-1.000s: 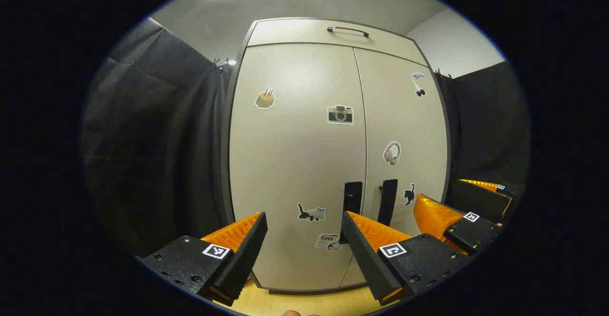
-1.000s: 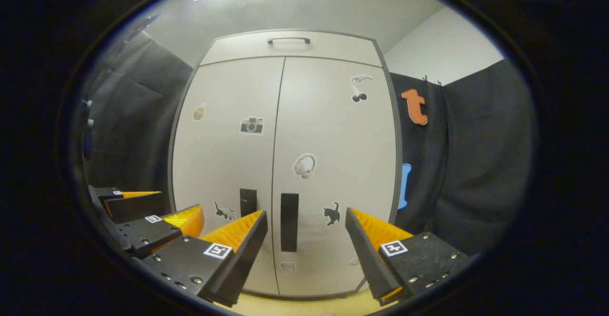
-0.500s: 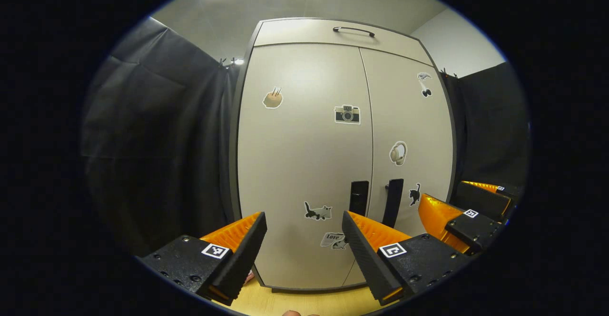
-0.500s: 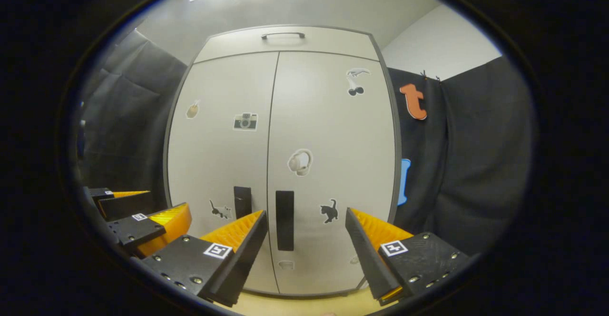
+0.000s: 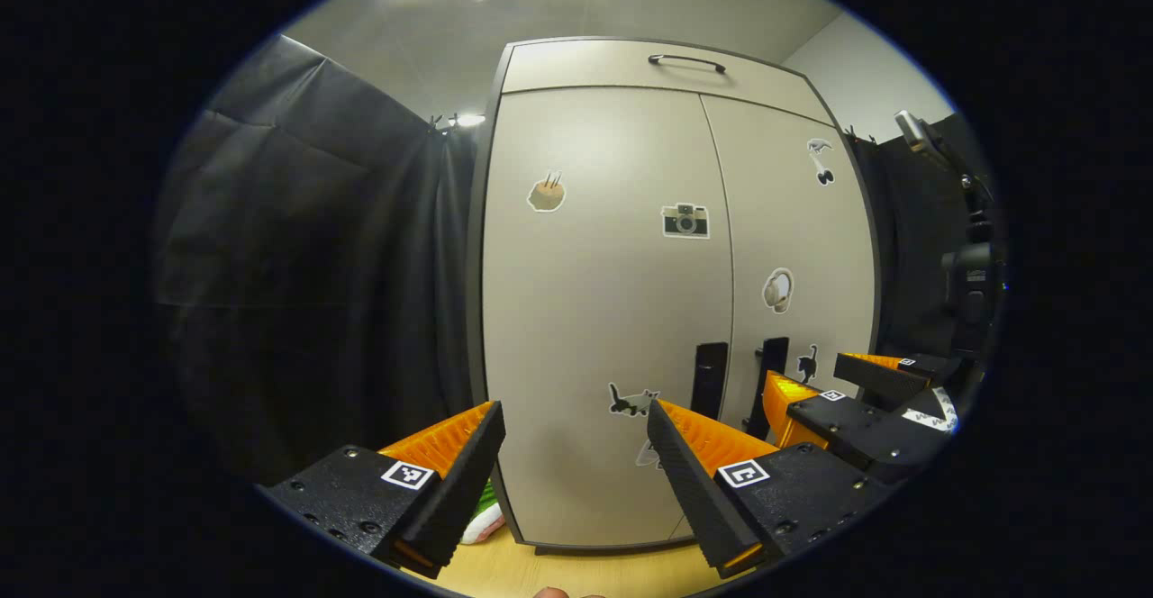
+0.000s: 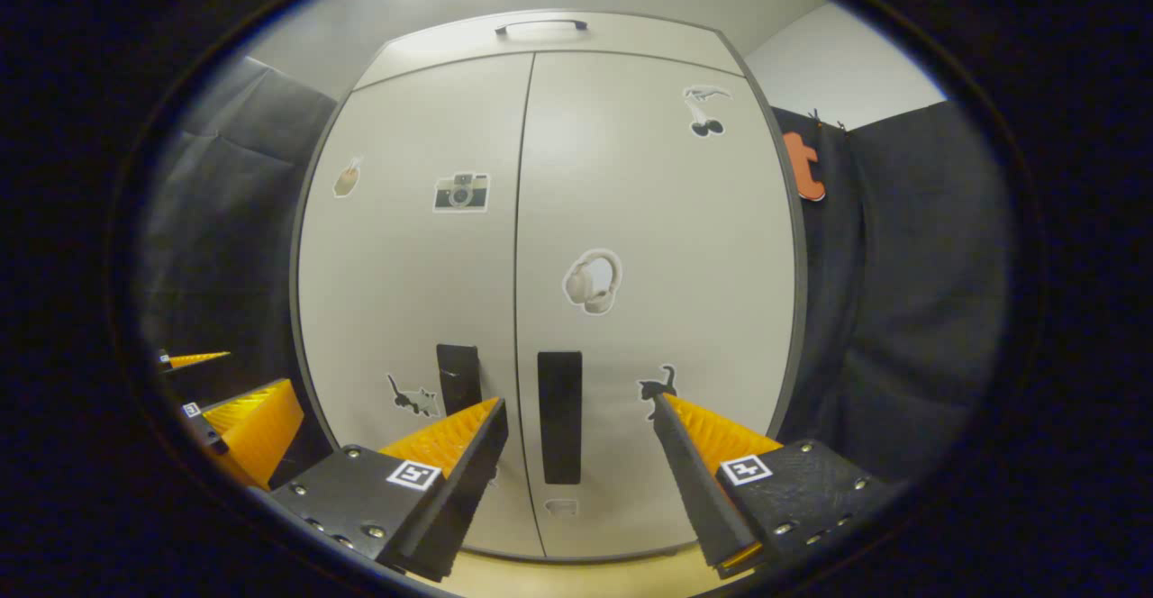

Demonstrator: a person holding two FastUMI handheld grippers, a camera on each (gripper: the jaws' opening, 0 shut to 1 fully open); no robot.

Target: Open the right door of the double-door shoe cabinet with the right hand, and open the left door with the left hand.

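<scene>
Your left tool (image 5: 576, 454) hangs wide open and empty before the left door (image 5: 603, 310), short of its black handle (image 5: 709, 380). Your right tool (image 6: 581, 454) gapes likewise, empty, its fingers framing the right door's handle (image 6: 559, 416), likely because that door comes first. Both doors of the shoe cabinet (image 6: 549, 31) are closed. Pale wood floor (image 5: 576, 571), black curtains (image 5: 306, 265) around.

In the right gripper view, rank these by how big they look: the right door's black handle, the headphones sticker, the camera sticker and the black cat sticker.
Largest to smallest as they appear:
1. right door's black handle
2. headphones sticker
3. camera sticker
4. black cat sticker, partly hidden behind a finger, so its rank is unsure.
</scene>
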